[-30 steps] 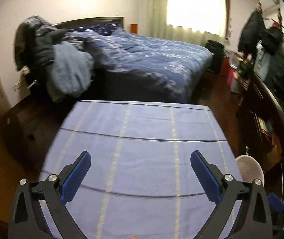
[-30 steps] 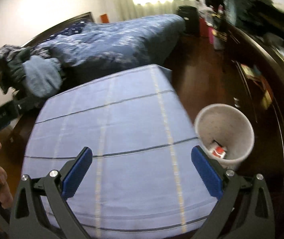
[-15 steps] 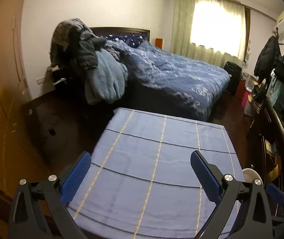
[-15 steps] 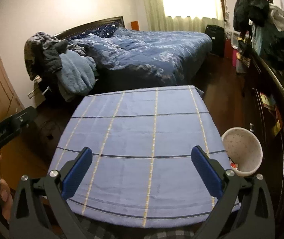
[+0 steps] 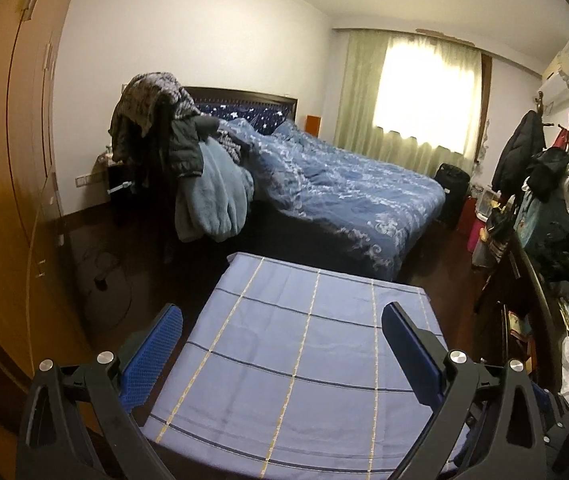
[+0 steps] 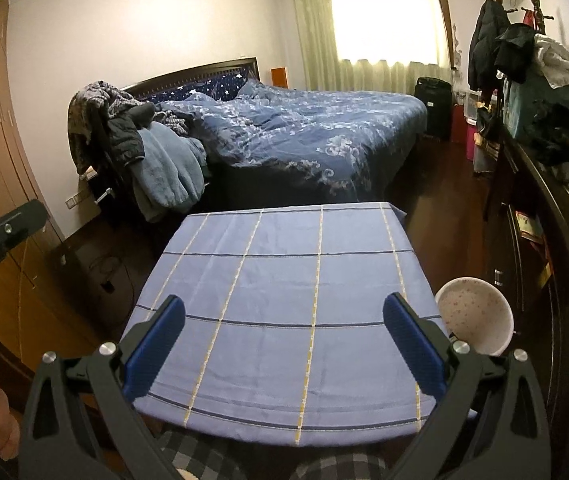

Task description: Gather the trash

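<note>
Both the left hand-held gripper (image 5: 280, 344) and the right hand-held gripper (image 6: 284, 334) are spread wide, holding nothing, above the desk (image 6: 276, 280). The trash bin (image 6: 474, 316) stands upright just beside the desk's right edge, mouth upward.

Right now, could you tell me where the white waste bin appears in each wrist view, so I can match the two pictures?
Left wrist view: the waste bin is not visible; the area right of the table is hidden behind the right finger.
Right wrist view: the waste bin stands at lower right, on the floor beside the table's right edge.
Shared landmark: the blue checked tablecloth.
</note>
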A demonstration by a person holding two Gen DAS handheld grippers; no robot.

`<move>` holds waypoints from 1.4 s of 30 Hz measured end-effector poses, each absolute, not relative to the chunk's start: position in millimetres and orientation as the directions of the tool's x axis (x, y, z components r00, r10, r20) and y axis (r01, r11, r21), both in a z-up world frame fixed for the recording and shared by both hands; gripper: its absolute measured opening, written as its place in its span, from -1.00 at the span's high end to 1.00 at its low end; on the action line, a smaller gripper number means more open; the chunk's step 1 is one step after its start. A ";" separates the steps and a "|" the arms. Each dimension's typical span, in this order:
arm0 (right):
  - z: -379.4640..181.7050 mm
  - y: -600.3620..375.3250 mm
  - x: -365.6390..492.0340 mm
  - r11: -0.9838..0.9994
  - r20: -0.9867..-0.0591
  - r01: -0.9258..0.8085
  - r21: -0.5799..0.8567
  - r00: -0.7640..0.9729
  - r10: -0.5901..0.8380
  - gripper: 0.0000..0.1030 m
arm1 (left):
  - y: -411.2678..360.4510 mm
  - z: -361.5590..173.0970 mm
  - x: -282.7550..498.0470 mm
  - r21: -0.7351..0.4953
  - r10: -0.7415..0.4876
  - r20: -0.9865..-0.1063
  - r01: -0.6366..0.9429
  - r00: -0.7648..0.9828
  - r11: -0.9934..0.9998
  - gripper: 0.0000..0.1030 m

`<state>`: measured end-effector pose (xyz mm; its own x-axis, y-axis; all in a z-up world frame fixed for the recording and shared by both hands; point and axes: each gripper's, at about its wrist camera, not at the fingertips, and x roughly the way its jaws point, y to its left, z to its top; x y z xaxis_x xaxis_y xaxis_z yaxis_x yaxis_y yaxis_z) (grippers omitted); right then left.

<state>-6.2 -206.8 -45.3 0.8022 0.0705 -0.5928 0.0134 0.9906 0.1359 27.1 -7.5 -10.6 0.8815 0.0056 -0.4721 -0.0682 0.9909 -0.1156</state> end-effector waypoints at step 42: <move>-37.1 -209.9 -18.1 0.992 -0.572 0.009 0.125 0.818 0.064 -0.94 | -21.3 -3.9 1.7 -0.106 0.014 -0.410 -0.063 0.912 0.992 -0.93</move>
<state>-18.1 -209.9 -37.1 0.8178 0.0643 -0.5719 0.0095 0.9921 0.1250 1.7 -21.3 -3.9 0.9120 0.0143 -0.4099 -0.0630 0.9924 -0.1056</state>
